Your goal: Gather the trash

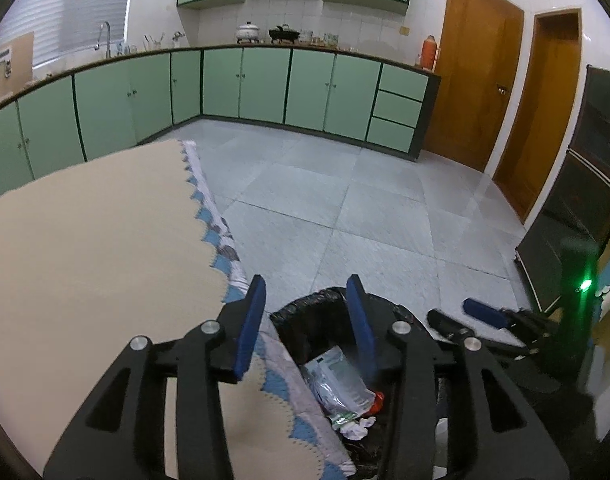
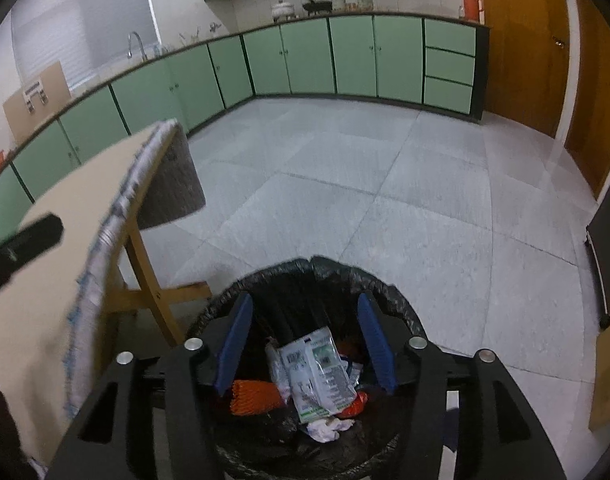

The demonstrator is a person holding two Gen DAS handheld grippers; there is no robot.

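Bin [image 2: 405, 316] on the floor [image 2: 385, 184], just beside the cloth-covered counter [image 2: 45, 264] at its 9 o'clock. Wrappers [image 2: 317, 376], netting [image 2: 253, 396] and crumpled tissue [image 2: 329, 428] inside the bin. Right tool [image 2: 305, 344] above the bin mouth; left tool [image 1: 305, 328] over the counter edge and bin rim. Cabinets [image 2: 353, 56] at 12 o'clock, doors [image 1: 473, 92] at 2 o'clock.

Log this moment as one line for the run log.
left gripper: open, empty | right gripper: open, over trash bin | wrappers inside bin

Both wrist views look steeply down, sharing the bin [image 1: 305, 320] [image 2: 401, 312].
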